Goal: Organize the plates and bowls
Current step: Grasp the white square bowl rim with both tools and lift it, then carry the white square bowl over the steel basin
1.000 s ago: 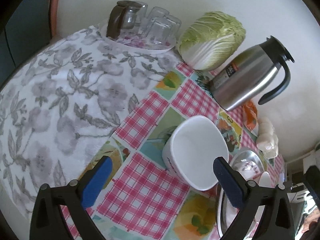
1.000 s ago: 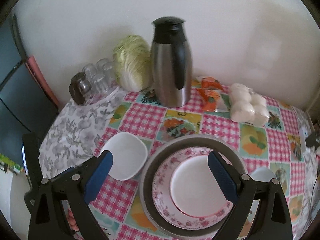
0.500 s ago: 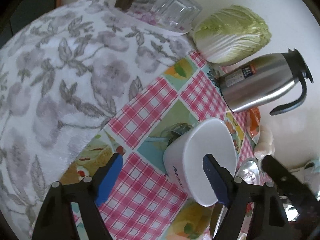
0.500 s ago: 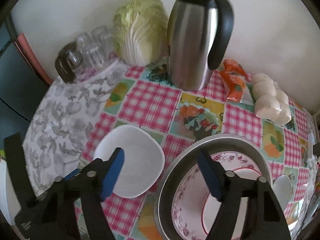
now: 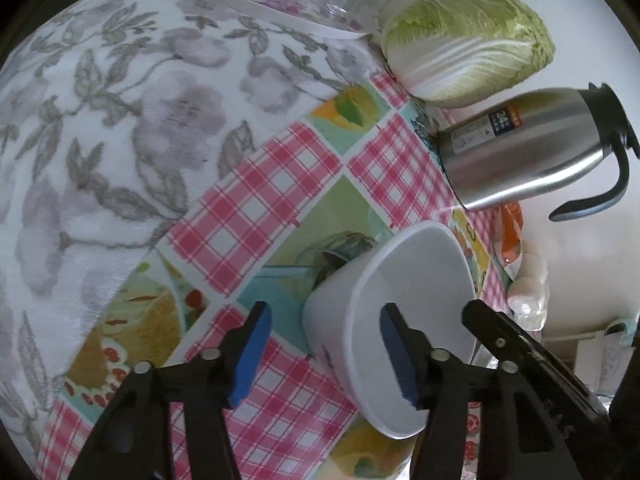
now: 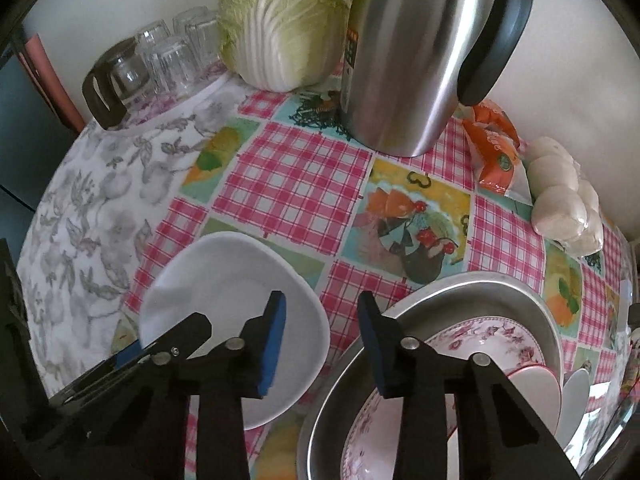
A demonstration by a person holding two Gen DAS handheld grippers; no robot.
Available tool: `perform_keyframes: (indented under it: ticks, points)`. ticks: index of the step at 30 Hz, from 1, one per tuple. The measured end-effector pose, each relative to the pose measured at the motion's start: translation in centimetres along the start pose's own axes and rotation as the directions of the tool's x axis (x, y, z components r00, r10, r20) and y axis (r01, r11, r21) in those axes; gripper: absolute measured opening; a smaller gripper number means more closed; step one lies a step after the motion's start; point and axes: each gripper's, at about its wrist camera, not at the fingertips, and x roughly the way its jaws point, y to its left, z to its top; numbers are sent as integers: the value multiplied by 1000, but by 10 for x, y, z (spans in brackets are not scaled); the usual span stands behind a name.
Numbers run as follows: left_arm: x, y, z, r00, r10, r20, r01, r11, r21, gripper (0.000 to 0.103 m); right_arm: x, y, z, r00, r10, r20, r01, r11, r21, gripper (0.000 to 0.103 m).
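One white bowl (image 5: 404, 312) on the checked tablecloth (image 5: 280, 184), and one big steel basin (image 6: 472, 292) just beside it. Inside the basin sits one pink-flowered plate (image 6: 492, 332) with a plain white plate (image 6: 536, 388) on top. Beyond both tongs: one steel thermos jug (image 6: 404, 52), one napa cabbage (image 6: 284, 20), a cluster of upturned glasses (image 6: 172, 56) on a tray, roughly four plus a dark-handled one, one orange packet (image 6: 492, 140) and one bag of white buns (image 6: 568, 204). A grey floral cloth (image 5: 100, 120) covers the far side of the table.

Now the left gripper (image 5: 324, 356): it's pitched steeply down, jaws about half spread and closing, and the bowl's near wall stands right between them. The inner blue pad is down inside the bowl, the other hangs outside, clear of the wall, so no squeeze on it. The bowl looks tipped in this view, though the fisheye may be doing that.

The right gripper (image 6: 320, 344) points even more steeply down, jaws narrower and closing too. Its outer pad hangs over the white bowl's rim, its inner pad over the basin's near edge, and the gap between them sits over the spot where bowl and basin meet. Whether either pad touches, I can't tell. Nothing gripped there. The black frame of each tool pokes into the other's view at the edge.
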Motion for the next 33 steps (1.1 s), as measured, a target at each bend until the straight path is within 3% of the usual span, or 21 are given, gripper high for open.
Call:
perform_keyframes:
  ticks: [7, 11, 22, 33]
  points:
    - [12, -5, -1, 999, 27, -21, -27, 999, 24, 34, 15, 4, -1, 1000, -2, -19, 1, 1000, -28, 29]
    - [14, -6, -1, 999, 42, -11, -42, 998, 38, 29, 22, 4, -1, 1000, 6, -26, -6, 1000, -29, 24]
    - [19, -7, 0, 999, 54, -1, -54, 997, 58, 23, 23, 4, -2, 999, 34, -8, -35, 999, -27, 20]
    - [10, -20, -7, 999, 38, -3, -38, 996, 86, 23, -13, 6, 0, 997, 60, 52, -58, 997, -42, 18]
